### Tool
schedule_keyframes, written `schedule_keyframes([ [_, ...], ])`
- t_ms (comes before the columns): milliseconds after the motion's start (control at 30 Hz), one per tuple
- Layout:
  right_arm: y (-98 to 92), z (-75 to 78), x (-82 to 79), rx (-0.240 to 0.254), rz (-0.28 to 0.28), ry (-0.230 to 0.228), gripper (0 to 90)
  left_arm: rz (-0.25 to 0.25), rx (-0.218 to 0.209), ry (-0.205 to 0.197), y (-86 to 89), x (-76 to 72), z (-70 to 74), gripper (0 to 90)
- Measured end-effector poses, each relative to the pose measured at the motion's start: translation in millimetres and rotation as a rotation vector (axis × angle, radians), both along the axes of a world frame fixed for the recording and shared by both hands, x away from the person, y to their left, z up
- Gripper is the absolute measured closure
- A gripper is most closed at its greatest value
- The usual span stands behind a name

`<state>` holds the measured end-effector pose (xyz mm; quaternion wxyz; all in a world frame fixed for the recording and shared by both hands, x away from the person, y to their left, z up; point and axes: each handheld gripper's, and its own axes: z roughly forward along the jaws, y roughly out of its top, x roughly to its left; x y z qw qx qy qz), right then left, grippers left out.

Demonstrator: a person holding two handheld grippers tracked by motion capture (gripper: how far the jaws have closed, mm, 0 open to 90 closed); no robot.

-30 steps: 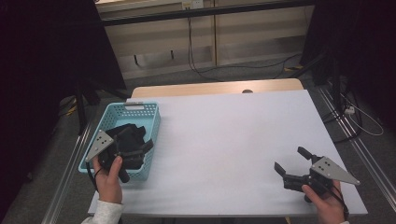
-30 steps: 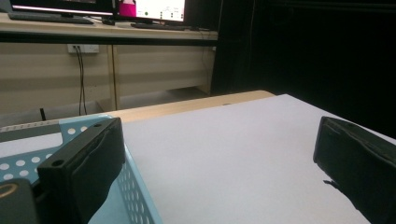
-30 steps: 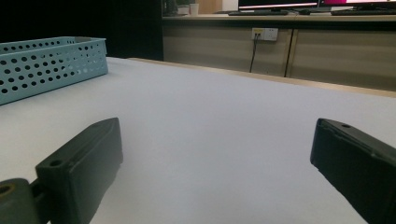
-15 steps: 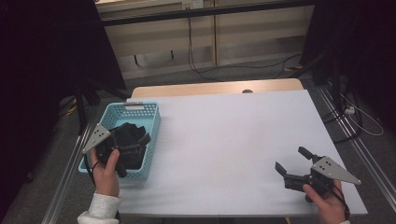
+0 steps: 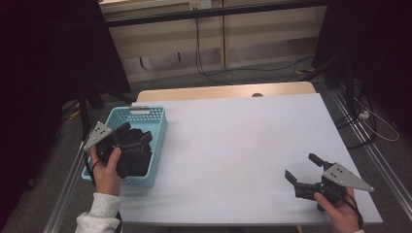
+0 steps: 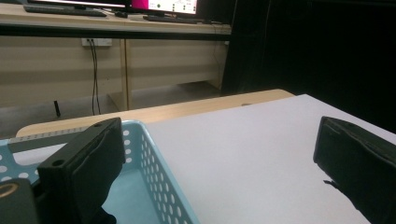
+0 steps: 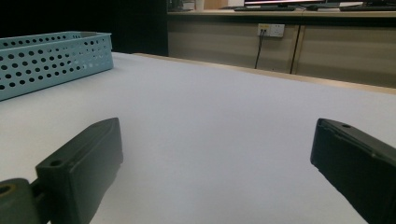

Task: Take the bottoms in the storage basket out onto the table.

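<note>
The high view looks down over the worktop [image 5: 233, 141]; both gripper views skim it low, sharing the blue basket [image 5: 156, 127].

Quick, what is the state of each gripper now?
Left gripper: open, holding nothing, over the blue basket.
Right gripper: open, holding nothing, above the white table.

My left hand [image 5: 106, 167] comes in from the bottom left and holds the left gripper [image 5: 127, 141] raised, its jaws spread wide and nothing between them. My right hand [image 5: 340, 208] holds the right gripper [image 5: 303, 170] low at the near right, jaws wide apart, pointing left.
</note>
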<state>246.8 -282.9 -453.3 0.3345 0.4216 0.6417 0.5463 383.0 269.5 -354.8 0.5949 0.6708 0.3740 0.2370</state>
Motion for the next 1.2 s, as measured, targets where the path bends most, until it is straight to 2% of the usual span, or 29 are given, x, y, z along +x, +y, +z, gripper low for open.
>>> schedule_keyframes([
  [67,-0.2,-0.1,0.0,-0.003,0.003,0.001,1.5,-0.003,-0.007,0.001,1.5,1.5,1.7,2.2],
  [300,-0.1,0.0,-0.7,-0.001,0.006,0.004,1.5,0.013,0.011,0.007,8.6,8.9,2.9,2.2],
  [667,-0.8,0.3,-1.7,-0.004,0.007,0.002,1.5,0.063,0.081,0.047,26.3,28.2,0.6,2.3],
  [800,-1.6,-0.1,-2.0,-0.007,0.009,0.003,1.5,0.082,0.092,0.066,33.8,36.0,-3.5,2.3],
  [900,-2.0,-0.3,-2.4,-0.008,0.006,0.002,1.5,0.074,0.13,0.079,38.4,41.9,-8.7,2.3],
  [933,-2.0,-0.2,-2.7,-0.007,0.005,0.003,1.4,0.07,0.154,0.079,40.4,45.7,-12.3,2.3],
  [1000,-2.1,-0.3,-2.9,-0.008,0.002,0.004,1.3,0.064,0.167,0.084,41.5,47.9,-13.9,2.4],
  [1067,-2.2,-0.3,-2.8,-0.007,0.001,0.004,1.3,0.061,0.192,0.097,42.5,52.2,-17.4,2.4],
  [1133,-2.5,-0.6,-2.6,-0.011,0.001,0.004,1.3,0.07,0.219,0.13,43.7,56.4,-21.1,2.4],
  [1200,-2.5,-0.7,-2.5,-0.011,0.002,0.005,1.4,0.074,0.227,0.141,45.4,60.0,-25.6,2.5],
])
